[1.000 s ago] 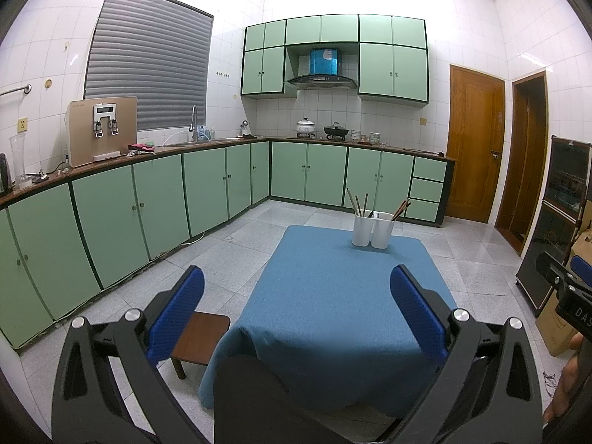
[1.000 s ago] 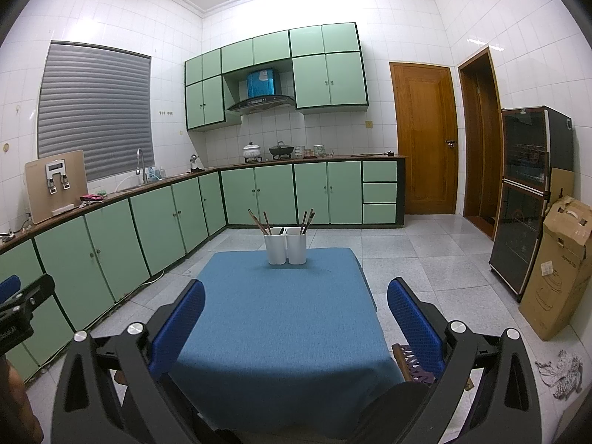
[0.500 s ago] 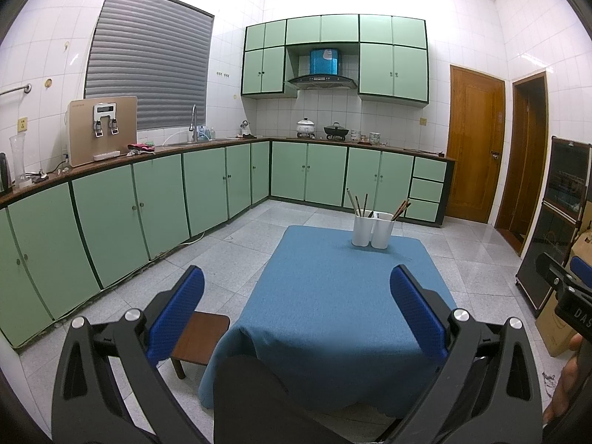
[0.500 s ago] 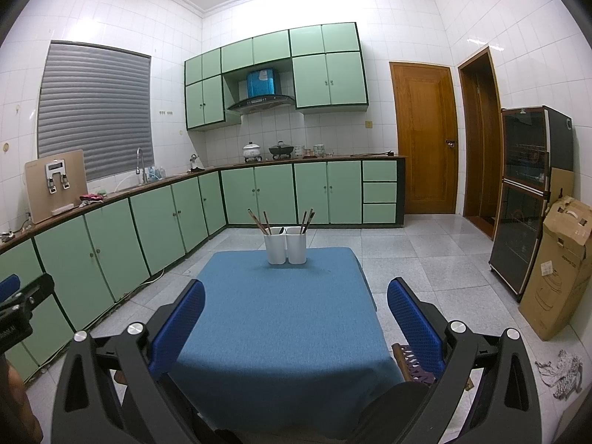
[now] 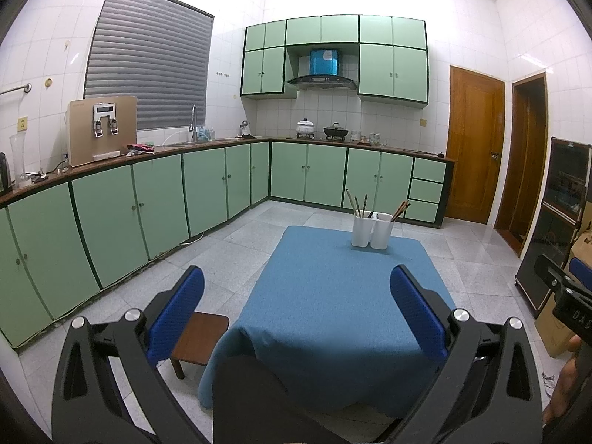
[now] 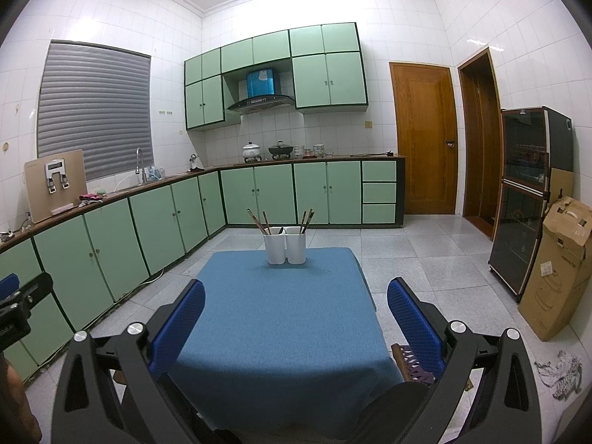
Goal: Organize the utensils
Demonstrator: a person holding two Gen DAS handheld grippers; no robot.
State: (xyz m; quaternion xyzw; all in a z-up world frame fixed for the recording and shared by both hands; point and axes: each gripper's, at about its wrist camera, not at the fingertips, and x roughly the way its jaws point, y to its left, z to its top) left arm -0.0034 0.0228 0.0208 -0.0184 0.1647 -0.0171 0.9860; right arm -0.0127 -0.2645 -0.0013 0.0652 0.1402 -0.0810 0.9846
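Ahead of the gripper stands a low table under a blue cloth (image 6: 281, 318), and a small wooden stool (image 5: 199, 340) sits just left of it. Mint-green base cabinets (image 5: 222, 181) run along the left and far walls. Far ahead, a range hood (image 6: 261, 101) hangs above a white pot (image 6: 251, 149) and a black wok (image 6: 280, 149). Off to the right stand a wooden door (image 6: 423, 140), a dark glass-fronted cabinet (image 6: 525, 199) and a cardboard box (image 6: 558, 270)
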